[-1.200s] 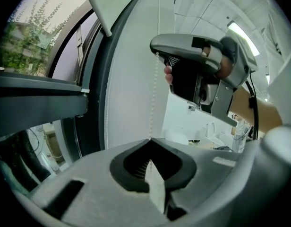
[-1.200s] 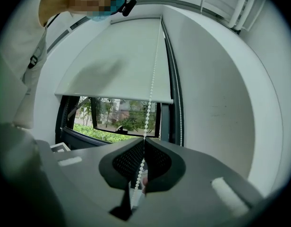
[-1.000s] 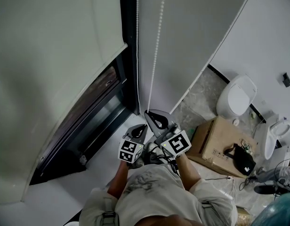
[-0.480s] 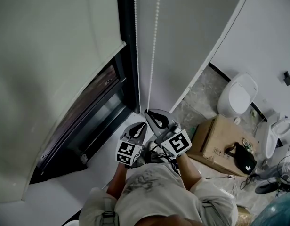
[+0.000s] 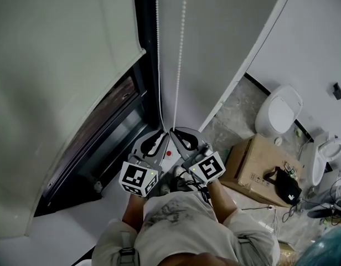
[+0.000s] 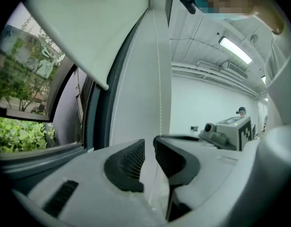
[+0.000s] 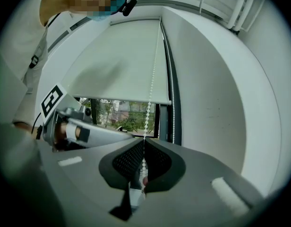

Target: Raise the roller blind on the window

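The pale roller blind hangs partway down the window; its bottom bar shows in the right gripper view. A white bead chain drops in two strands along the dark frame. My right gripper is shut on one strand, and the beads run down between its closed pads. My left gripper is right beside it on the left. Its jaws stand a narrow gap apart, with a chain strand running down into that gap.
The dark window frame and sill lie under the grippers, with greenery outside. On the floor to the right are a toilet, a cardboard box with a black bag on it, and cables.
My left gripper has risen and moved forward to the chain, now level with the right gripper. The right gripper has stayed where it was, holding the chain.
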Motion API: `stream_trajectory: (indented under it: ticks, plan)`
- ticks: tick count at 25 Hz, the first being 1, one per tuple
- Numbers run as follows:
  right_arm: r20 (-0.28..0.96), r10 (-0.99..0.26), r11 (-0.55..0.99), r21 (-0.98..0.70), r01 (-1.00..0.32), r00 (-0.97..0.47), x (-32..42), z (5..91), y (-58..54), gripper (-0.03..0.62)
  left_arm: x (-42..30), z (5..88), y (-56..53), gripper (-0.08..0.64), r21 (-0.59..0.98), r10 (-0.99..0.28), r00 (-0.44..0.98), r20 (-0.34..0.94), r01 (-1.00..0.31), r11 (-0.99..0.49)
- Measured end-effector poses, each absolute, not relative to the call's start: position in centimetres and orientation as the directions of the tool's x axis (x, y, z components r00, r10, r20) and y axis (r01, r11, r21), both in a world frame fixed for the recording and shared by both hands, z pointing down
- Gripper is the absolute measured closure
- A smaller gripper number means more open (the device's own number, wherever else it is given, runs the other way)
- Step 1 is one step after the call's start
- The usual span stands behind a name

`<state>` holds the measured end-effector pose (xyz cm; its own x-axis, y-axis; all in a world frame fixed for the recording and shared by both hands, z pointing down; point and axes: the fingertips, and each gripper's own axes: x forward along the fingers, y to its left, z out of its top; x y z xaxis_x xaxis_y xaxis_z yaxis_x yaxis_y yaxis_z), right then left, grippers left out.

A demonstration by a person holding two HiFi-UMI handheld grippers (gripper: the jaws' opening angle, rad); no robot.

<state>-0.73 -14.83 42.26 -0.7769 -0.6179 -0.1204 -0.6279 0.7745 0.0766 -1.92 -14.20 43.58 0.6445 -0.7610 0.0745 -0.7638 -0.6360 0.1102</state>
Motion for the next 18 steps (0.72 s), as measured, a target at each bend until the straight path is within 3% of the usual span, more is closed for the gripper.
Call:
stream_trajectory:
  ticks: [18]
  plan:
    - [-0.124, -0.621, 0.768, 0.098, -0.633, -0.774, -1.4, 42.0, -14.8, 0.58, 0.3, 30.2, -15.5, 0.482, -0.059, -0.708, 0.689, -0.153, -0.722, -0.689]
